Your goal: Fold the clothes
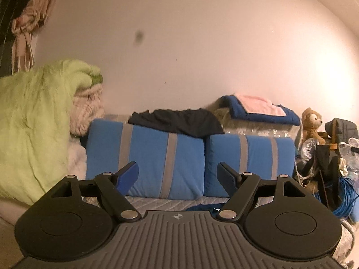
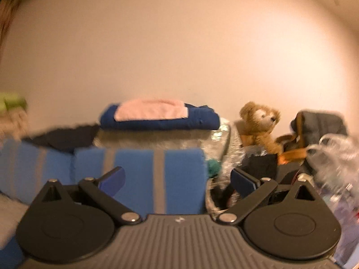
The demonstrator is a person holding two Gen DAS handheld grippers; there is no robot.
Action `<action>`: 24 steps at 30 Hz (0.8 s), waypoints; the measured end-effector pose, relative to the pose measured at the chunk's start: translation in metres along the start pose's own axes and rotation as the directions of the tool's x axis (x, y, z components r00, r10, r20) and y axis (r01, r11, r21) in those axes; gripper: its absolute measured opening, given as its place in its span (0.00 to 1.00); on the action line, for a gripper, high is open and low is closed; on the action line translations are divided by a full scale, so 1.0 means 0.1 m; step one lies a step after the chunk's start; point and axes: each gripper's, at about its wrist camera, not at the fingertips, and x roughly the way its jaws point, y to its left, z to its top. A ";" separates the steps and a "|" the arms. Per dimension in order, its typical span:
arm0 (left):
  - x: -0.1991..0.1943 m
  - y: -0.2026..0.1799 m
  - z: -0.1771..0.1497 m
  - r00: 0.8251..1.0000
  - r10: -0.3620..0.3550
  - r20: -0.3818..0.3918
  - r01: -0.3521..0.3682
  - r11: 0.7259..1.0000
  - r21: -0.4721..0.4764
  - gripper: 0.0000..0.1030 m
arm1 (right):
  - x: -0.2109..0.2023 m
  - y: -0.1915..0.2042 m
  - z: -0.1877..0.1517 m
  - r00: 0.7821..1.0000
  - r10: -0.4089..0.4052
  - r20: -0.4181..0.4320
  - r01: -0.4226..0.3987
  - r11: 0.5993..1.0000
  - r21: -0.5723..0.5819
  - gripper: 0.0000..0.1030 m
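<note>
My left gripper (image 1: 178, 174) is open, pointing level at the blue cushions, with nothing between its blue pads. A black garment (image 1: 177, 121) lies crumpled on top of the cushions, well beyond the fingertips. A bit of dark blue cloth (image 1: 202, 207) shows on the quilted mattress (image 1: 157, 200) just past the gripper's body. My right gripper (image 2: 178, 179) is also open and holds nothing; this view is blurred. Beyond it lie the black garment (image 2: 65, 137) and a folded blue cloth (image 2: 161, 121) with a pink cloth (image 2: 150, 111) on top.
Two blue cushions with grey stripes (image 1: 145, 157) lean against the wall. A green fluffy blanket (image 1: 33, 123) piles up at the left. A teddy bear (image 2: 260, 121), bags and plastic clutter (image 1: 332, 157) and a blue cable coil (image 1: 345, 199) crowd the right.
</note>
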 end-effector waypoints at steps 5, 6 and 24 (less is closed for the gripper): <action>-0.33 0.02 -0.04 1.000 -0.024 -0.019 0.024 1.000 -0.001 0.76 | -0.34 -0.36 0.07 0.993 0.120 -0.021 -0.118 0.990 0.081 1.00; -0.38 0.04 -0.07 0.999 -0.030 -0.033 0.030 1.000 -0.011 0.76 | -0.42 -0.40 0.06 0.990 0.136 -0.026 -0.134 0.989 0.067 1.00; 0.10 0.45 -1.87 0.881 -0.270 -0.389 0.129 0.927 -0.351 0.80 | -0.84 -0.39 -1.31 0.898 0.270 -0.347 -0.270 0.962 0.050 1.00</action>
